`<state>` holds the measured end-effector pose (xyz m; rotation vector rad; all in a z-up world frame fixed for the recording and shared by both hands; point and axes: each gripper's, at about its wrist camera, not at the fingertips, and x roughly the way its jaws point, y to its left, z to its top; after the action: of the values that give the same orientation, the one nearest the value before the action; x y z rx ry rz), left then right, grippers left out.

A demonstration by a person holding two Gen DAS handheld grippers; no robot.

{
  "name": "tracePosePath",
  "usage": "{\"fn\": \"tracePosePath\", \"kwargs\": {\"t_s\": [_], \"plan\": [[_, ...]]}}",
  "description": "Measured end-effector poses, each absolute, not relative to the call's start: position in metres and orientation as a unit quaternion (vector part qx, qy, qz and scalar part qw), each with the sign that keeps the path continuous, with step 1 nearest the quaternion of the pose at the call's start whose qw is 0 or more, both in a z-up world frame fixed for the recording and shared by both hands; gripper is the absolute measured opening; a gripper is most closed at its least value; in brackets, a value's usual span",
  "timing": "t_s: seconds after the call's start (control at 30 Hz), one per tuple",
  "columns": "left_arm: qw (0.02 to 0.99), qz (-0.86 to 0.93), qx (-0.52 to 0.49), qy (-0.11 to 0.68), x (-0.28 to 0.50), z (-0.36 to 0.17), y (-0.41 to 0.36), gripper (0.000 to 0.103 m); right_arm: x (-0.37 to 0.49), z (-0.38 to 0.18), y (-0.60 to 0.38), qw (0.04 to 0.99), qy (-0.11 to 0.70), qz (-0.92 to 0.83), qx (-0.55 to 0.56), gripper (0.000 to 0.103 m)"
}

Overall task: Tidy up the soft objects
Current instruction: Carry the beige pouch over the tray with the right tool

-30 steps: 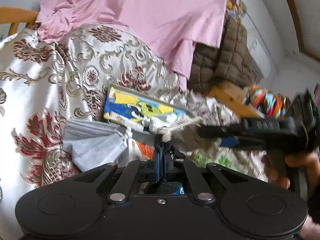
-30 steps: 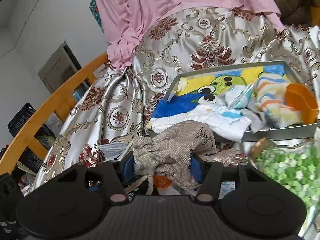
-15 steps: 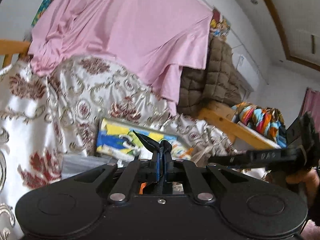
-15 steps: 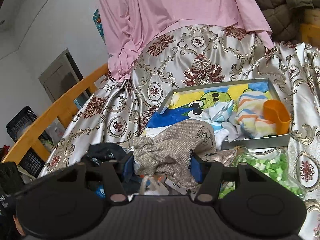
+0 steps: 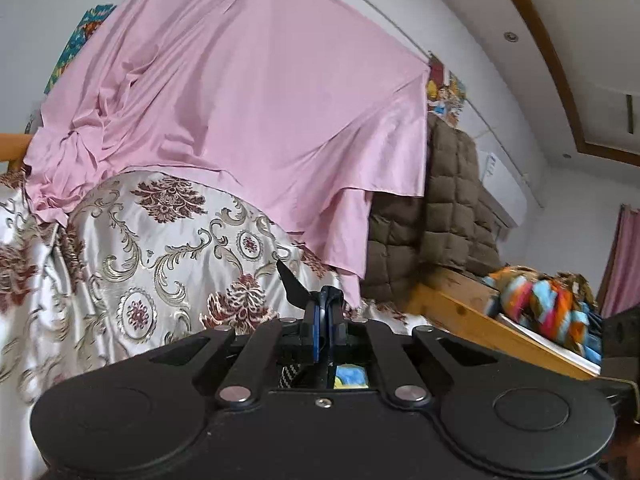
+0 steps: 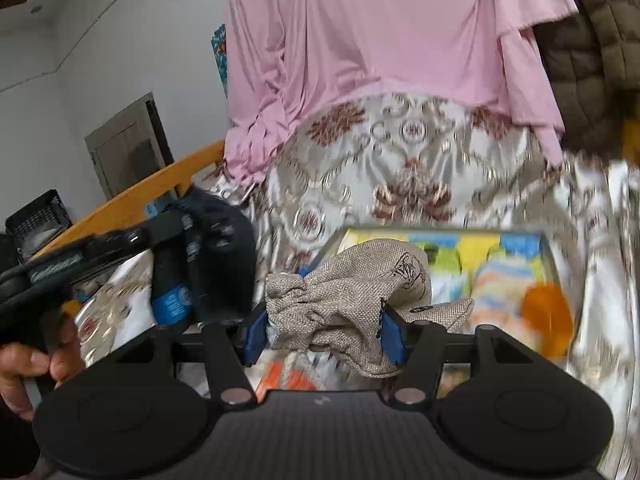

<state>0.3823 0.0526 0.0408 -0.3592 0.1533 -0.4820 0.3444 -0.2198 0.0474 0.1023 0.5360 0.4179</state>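
The burlap pouch (image 6: pixel 352 292) sits pinched between the half-spread blue pads of the right gripper (image 6: pixel 324 334), lifted just short of the tray (image 6: pixel 440 234) ahead, presumably for dropping in, while the left gripper (image 5: pixel 325 320), pressed shut, nips only a dark scrap.

Both grippers, left gripper (image 5: pixel 325 304) and right gripper (image 6: pixel 322 332), have black bodies, round caps, silver screws and blue finger pads (image 6: pixel 254 334)

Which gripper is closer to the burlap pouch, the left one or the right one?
Right. The right gripper clamps the burlap pouch between its pads. The left gripper is apart from it, off to the pouch's left side.
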Motion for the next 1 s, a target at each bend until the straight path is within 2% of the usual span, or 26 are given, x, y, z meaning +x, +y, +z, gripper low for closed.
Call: {"fn": "tracePosePath", "kwargs": {"t_s": [0.2, 0.47, 0.8, 0.93, 1.0], "plan": [[0.955, -0.213, -0.188, 0.089, 0.441, 0.019, 0.044, 0.004, 0.412, 0.046, -0.213, 0.948, 0.253, 0.178, 0.073, 0.062], [0.947, -0.206, -0.196, 0.148, 0.477, -0.020, 0.035, 0.004, 0.491, 0.016, -0.204, 0.940, 0.300, 0.150, 0.059, 0.062], [0.923, -0.192, -0.203, 0.263, 0.490, -0.046, 0.042, 0.004, 0.495, -0.026, -0.195, 0.926, 0.342, 0.148, 0.055, 0.063], [0.924, -0.171, -0.180, 0.292, 0.484, -0.052, 0.040, 0.004, 0.486, -0.029, -0.192, 0.927, 0.346, 0.138, 0.032, 0.068], [0.924, -0.167, -0.162, 0.303, 0.481, -0.052, 0.037, 0.008, 0.480, -0.030, -0.189, 0.929, 0.347, 0.132, 0.007, 0.071]]}}
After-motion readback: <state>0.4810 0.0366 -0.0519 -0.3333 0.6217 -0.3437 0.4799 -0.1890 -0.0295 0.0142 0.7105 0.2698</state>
